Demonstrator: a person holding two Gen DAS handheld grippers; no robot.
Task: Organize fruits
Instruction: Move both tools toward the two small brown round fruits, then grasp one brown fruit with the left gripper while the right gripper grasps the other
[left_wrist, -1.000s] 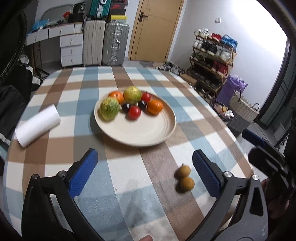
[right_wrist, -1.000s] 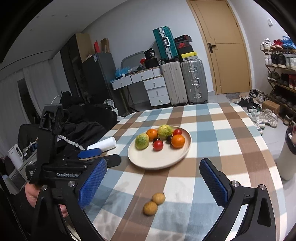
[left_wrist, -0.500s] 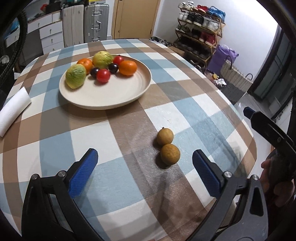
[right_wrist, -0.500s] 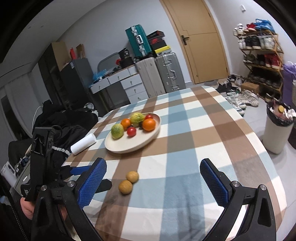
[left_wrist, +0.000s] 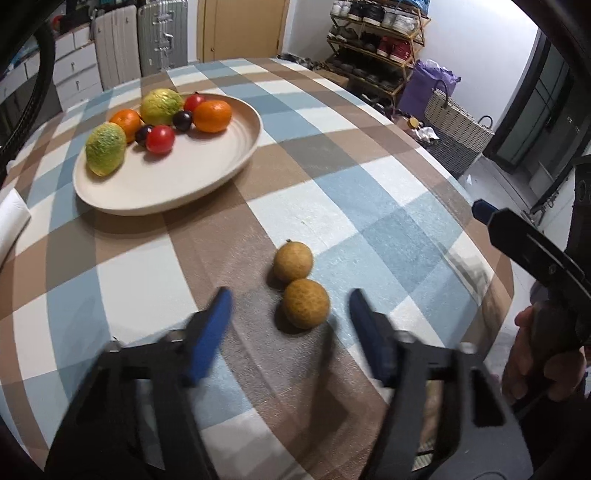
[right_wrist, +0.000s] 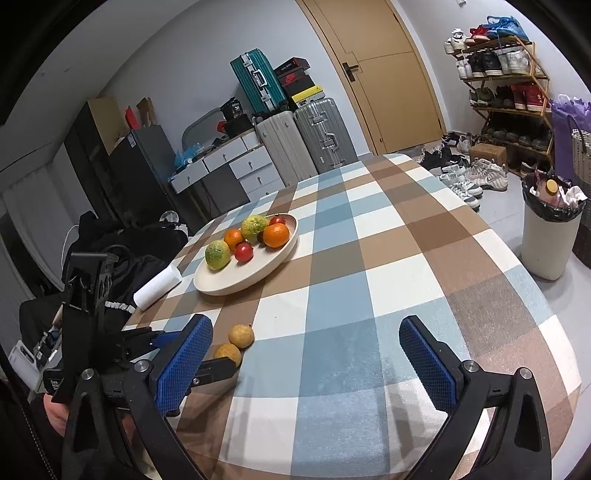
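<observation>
Fruit mostly sits on the plate; 2 brown fruits remain on the desk, between closing, untouching left tongs; right tongs gape empty.

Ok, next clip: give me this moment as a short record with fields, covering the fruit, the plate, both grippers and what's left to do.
surface: table with checked cloth
plate: cream, holds two green fruits, two oranges, two red fruits, two dark ones
loose fruit: two brown fruits on the cloth, near one and far one, side by side
left gripper: jaws closing, near brown fruit just ahead of its tips, not pressed yet
right gripper: open, nothing between its fingers
other: white roll beside the plate
left to do: both brown fruits not yet on the plate
</observation>
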